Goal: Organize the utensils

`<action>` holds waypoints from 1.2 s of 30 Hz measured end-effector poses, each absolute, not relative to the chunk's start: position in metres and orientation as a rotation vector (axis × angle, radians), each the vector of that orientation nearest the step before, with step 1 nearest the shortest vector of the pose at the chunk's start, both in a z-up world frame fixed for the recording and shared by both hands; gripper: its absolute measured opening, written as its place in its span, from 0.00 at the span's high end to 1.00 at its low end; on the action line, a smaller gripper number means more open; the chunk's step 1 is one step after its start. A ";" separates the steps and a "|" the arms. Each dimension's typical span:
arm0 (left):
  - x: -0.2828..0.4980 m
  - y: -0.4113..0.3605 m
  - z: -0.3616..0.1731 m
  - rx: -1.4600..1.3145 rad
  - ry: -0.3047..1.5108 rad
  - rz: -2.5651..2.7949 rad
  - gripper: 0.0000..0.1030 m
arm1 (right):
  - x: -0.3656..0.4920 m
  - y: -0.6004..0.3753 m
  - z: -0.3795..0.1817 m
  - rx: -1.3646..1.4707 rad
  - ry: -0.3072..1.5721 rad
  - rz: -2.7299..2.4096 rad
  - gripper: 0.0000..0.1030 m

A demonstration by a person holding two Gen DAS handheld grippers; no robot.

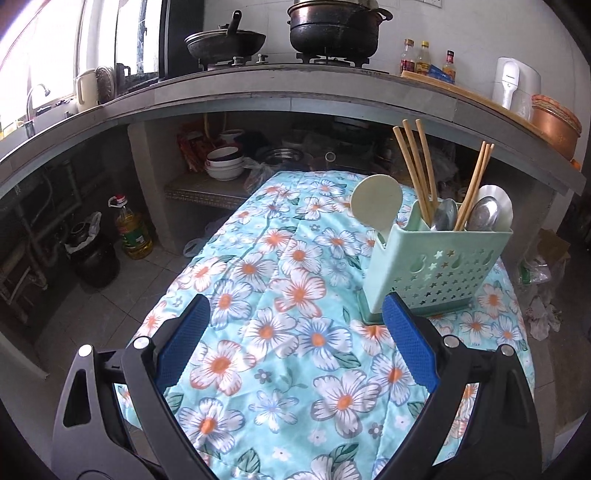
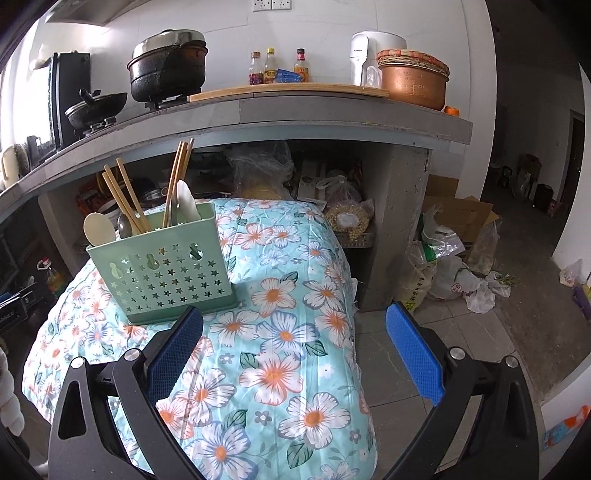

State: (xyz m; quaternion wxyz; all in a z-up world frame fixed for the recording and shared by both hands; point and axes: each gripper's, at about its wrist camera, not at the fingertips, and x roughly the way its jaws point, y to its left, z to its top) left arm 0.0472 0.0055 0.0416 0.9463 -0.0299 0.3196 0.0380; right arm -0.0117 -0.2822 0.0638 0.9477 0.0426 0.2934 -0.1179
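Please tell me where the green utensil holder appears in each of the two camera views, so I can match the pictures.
Left wrist view: the green utensil holder stands at right of centre on the floral cloth, just beyond the left tool's right finger.
Right wrist view: the green utensil holder stands at left of centre, just beyond the right tool's left finger.
Shared landmark: the large black pot on the stove.

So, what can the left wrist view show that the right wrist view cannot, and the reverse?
Only the left wrist view shows the stacked bowls under the counter and the faucet. Only the right wrist view shows the cardboard boxes and the plastic bags on the floor. Both show the green utensil holder with chopsticks on the floral cloth, and open grippers.
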 end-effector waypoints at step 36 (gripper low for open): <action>0.042 -0.004 0.043 -0.013 0.657 0.052 0.12 | -0.012 -0.282 0.066 0.078 0.598 -0.229 0.06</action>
